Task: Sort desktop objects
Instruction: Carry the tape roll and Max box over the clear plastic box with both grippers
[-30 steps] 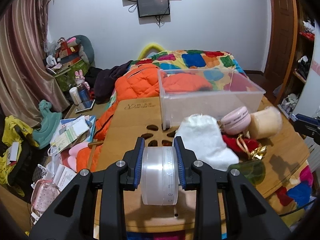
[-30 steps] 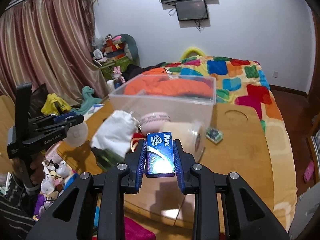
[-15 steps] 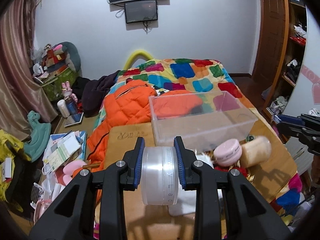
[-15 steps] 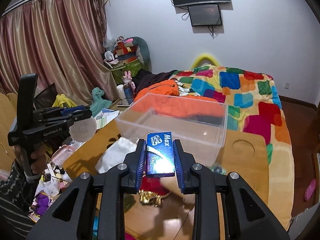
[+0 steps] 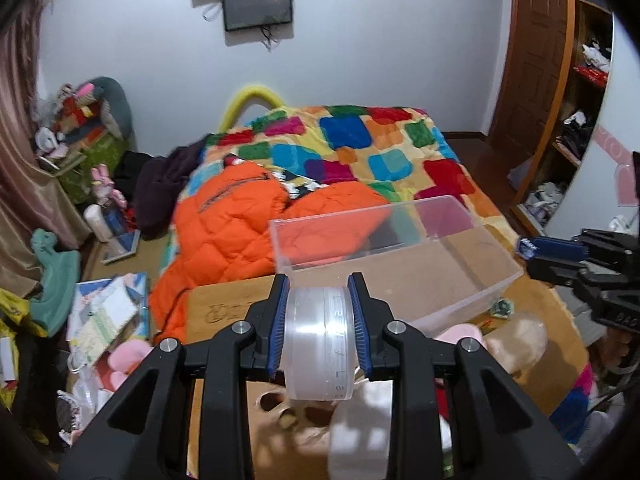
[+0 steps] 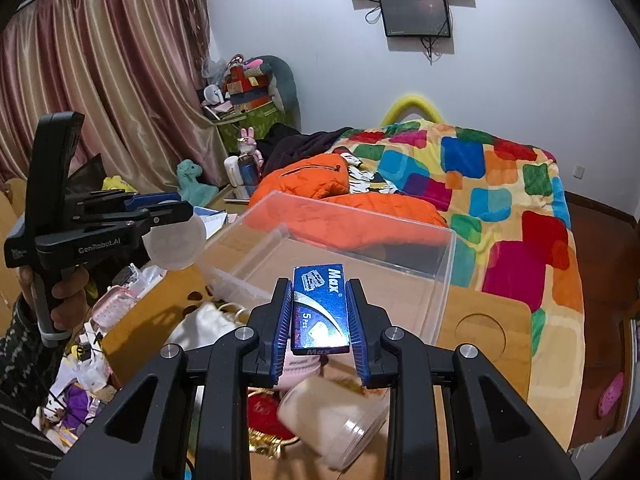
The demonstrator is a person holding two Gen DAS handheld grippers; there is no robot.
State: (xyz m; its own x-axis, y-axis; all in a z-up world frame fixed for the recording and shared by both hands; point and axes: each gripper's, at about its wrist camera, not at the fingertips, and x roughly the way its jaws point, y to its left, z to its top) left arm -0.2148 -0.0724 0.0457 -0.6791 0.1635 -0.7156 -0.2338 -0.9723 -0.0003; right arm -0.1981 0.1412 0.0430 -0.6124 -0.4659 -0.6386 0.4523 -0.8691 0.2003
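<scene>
Right wrist: glossy blue "Max" box (image 6: 319, 310).

Bin (image 6: 440, 276): clear, colourless plastic
Jar (image 5: 320, 340): frosted translucent white, faint lettering
Small box (image 6: 319, 308): blue and silver, white "Max" print
Table (image 6: 500, 320): light wood
Blanket (image 5: 360, 148): patchwork of red, blue, green, orange, yellow
Jacket (image 5: 236, 220): bright orange, quilted
Curtain (image 6: 100, 80): dusky pink, sheeny
</scene>
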